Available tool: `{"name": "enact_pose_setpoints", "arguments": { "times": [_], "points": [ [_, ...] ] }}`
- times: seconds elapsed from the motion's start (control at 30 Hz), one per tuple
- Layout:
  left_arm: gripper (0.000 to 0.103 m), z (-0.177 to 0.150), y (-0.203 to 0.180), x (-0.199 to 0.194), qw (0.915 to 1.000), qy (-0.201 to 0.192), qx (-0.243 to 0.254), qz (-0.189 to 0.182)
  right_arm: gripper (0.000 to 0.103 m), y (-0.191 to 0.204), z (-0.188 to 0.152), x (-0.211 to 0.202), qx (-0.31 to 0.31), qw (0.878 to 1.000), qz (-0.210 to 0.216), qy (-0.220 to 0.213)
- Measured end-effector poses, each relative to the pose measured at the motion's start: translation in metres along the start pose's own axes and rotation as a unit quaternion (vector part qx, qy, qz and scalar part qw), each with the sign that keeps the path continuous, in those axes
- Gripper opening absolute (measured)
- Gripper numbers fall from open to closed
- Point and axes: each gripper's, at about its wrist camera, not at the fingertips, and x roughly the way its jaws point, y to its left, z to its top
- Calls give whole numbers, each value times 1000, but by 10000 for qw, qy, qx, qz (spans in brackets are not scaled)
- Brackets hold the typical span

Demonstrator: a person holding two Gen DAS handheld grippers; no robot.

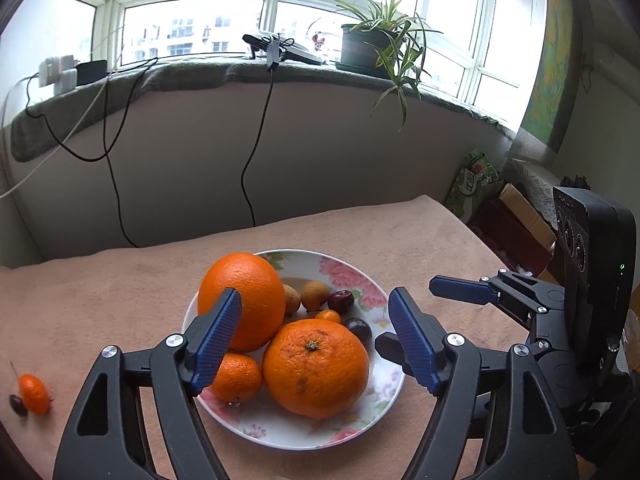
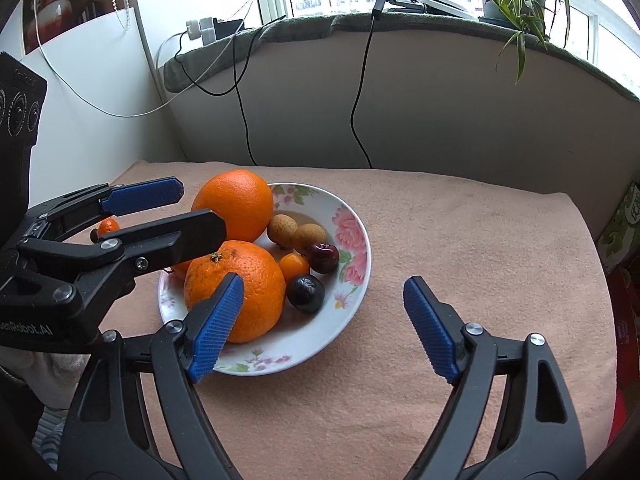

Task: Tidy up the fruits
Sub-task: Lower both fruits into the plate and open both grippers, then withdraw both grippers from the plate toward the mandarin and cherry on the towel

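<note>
Both tongs [image 1: 316, 336] have black frames, silver screws and ribbed blue pads [image 2: 430, 330].

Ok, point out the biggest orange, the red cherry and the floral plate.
biggest orange [image 1: 240, 292], left wrist view, front skin.
red cherry [image 2: 323, 258], right wrist view, top.
floral plate [image 2: 352, 236], right wrist view, right rim.

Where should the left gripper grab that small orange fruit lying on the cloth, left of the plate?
Probably across the small orange fruit's narrow middle, coming from above. It lies lengthwise on the cloth, so the short axis fits the open left gripper. Avoid the dark cherry touching its lower end.
</note>
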Motion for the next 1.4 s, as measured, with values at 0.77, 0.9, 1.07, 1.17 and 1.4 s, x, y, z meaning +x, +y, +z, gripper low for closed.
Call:
{"name": "enact_pose_setpoints", "arguments": {
  "times": [0.77, 0.9, 1.07, 1.17, 1.4],
  "points": [
    [82, -8, 14, -37, 9987, -246, -2, 440, 87, 26, 3, -20, -38, 9998, 11, -200],
    [82, -12, 23, -47, 9982, -311, -61, 514, 87, 39, 7, -21, -138, 9996, 86, -226],
    [82, -16, 40, -59, 9973, -361, -142, 619, 87, 58, 11, -17, -267, 9992, 203, -215],
    [82, -19, 51, -65, 9966, -385, -217, 701, 87, 69, 14, -13, -334, 9989, 267, -209],
    [82, -28, 78, -82, 9942, -447, -403, 891, 87, 96, 20, -4, -491, 9978, 411, -180]
  ]
}}
